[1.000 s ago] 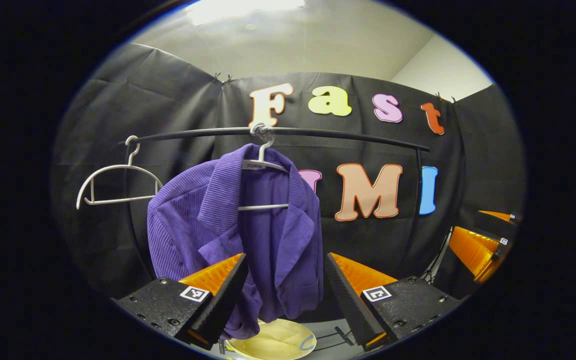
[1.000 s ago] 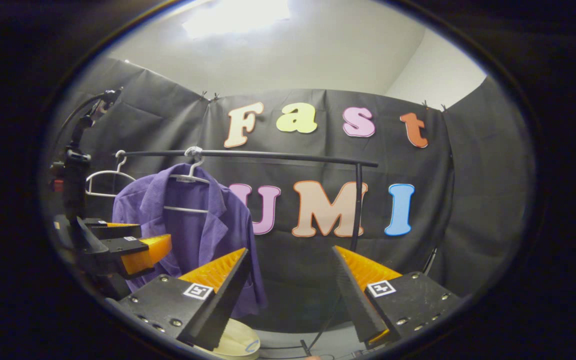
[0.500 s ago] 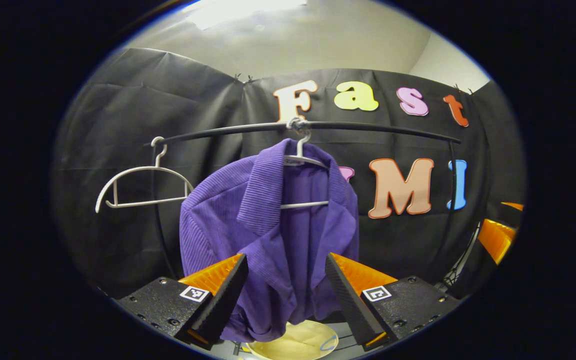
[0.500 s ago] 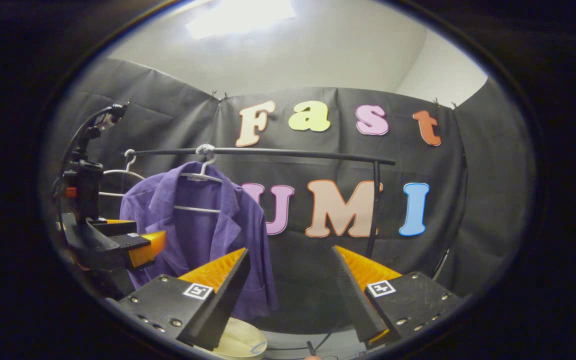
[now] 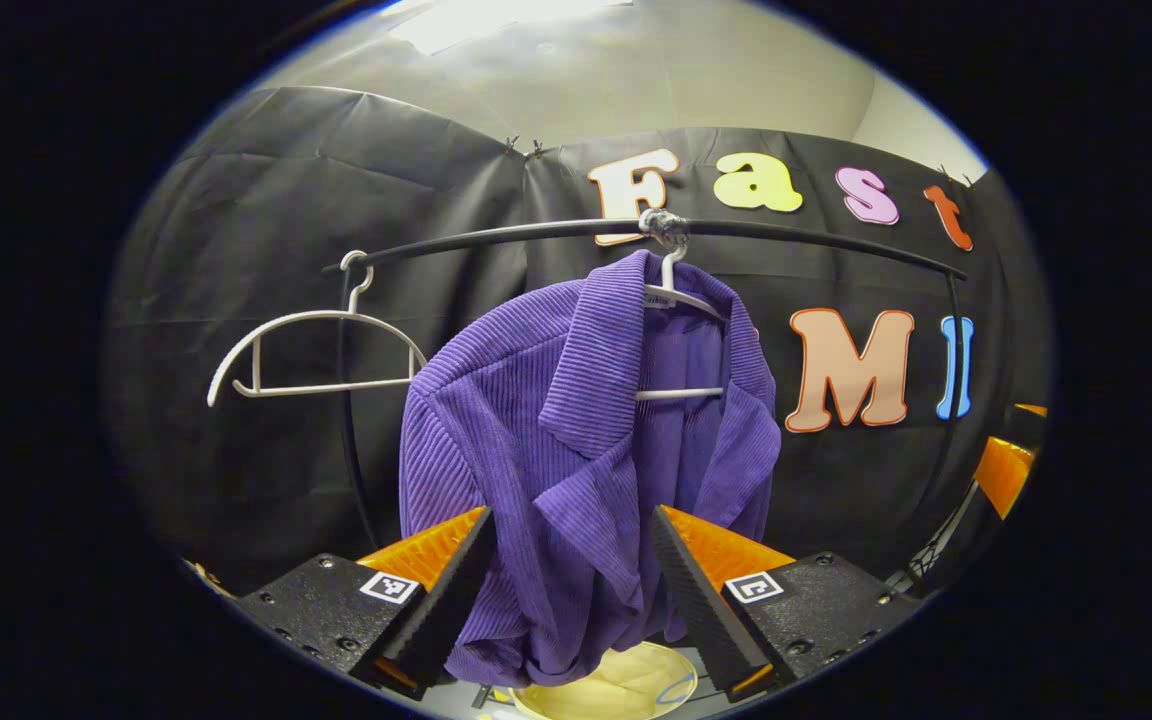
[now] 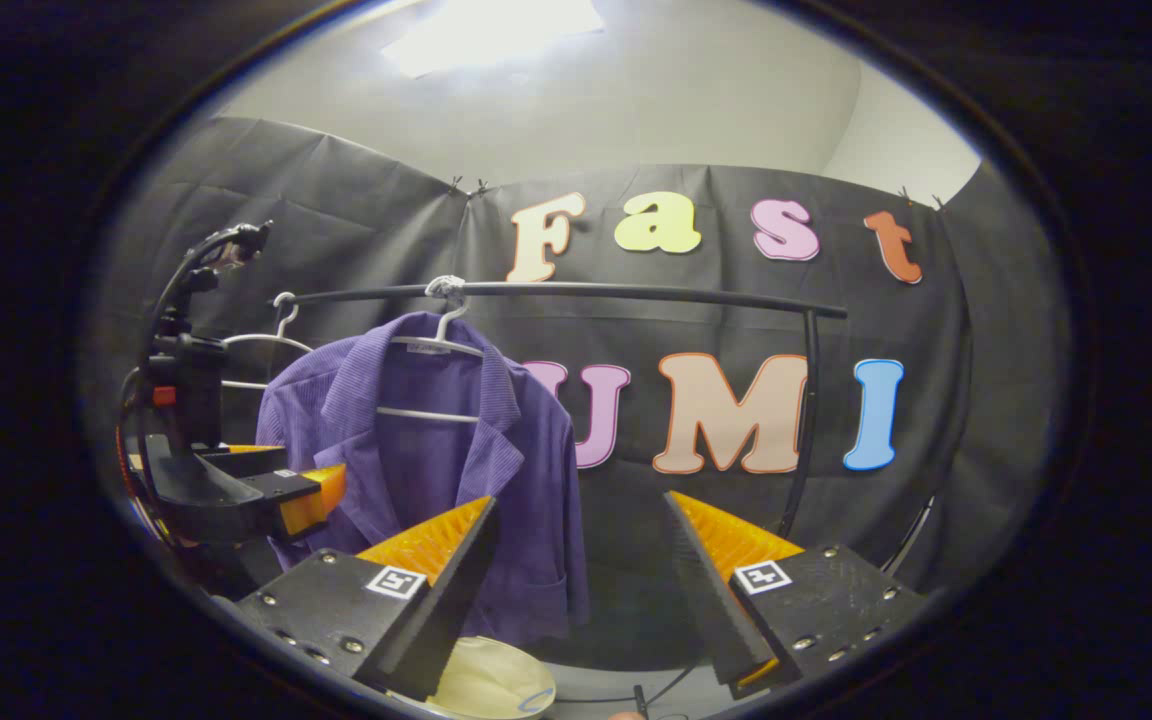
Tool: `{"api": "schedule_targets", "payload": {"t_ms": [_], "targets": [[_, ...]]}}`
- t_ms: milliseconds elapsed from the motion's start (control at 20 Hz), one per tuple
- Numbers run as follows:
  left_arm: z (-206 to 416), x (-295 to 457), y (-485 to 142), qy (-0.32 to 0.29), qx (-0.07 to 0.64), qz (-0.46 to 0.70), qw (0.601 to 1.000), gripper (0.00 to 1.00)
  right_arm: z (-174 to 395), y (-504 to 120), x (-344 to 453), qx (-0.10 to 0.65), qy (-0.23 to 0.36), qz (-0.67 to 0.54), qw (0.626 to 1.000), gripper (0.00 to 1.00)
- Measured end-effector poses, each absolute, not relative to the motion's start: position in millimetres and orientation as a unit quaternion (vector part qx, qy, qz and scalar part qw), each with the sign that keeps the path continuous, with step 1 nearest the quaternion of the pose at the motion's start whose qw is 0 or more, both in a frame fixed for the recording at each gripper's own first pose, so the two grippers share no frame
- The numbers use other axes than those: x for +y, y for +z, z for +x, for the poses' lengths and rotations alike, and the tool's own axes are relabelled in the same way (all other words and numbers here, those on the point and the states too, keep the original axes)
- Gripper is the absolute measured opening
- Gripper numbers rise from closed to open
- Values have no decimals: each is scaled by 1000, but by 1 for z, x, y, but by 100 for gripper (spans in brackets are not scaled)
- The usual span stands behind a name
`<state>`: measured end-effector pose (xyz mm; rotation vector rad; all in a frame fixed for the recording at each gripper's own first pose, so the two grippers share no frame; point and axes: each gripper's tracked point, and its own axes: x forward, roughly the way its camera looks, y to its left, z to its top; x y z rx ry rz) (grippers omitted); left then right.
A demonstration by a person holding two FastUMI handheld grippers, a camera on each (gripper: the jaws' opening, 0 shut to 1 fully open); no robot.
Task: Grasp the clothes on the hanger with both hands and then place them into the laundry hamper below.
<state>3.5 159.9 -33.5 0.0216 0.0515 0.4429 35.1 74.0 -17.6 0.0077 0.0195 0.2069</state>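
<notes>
Purple ribbed jacket (image 5: 576, 470) on white hanger (image 5: 681, 300), cream hamper (image 5: 616, 690) below.

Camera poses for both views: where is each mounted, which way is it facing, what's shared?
Left gripper view: rides the left gripper, facing the purple jacket close ahead; its own open fingers frame the cloth.
Right gripper view: rides the right gripper, farther right, facing the rail; own open fingers below, left gripper at its left edge.
Shared: jacket on its hanger, empty hanger, rail, hamper below.
</notes>
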Motion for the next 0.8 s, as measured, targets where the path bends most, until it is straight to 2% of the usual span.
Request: {"api": "schedule_targets", "payload": {"t_ms": [100,350,400,500,550,800], "targets": [[15,165,-36,227,23,14,974,92,40,-17,79,7,108,5,994,99],[43,192,-36,275,8,51,960,92,55,-15,92,1,120,3,993,94],[47,196,-35,277,4,60,959,95,57,-15,94,1,123,2,992,96],[54,202,-30,274,-6,68,959,92,61,-15,96,0,125,1,992,96],[58,206,-29,275,-8,69,959,86,64,-15,96,-1,125,0,992,96],[55,218,-21,275,-18,54,960,23,76,-25,102,8,127,1,992,94]]}}
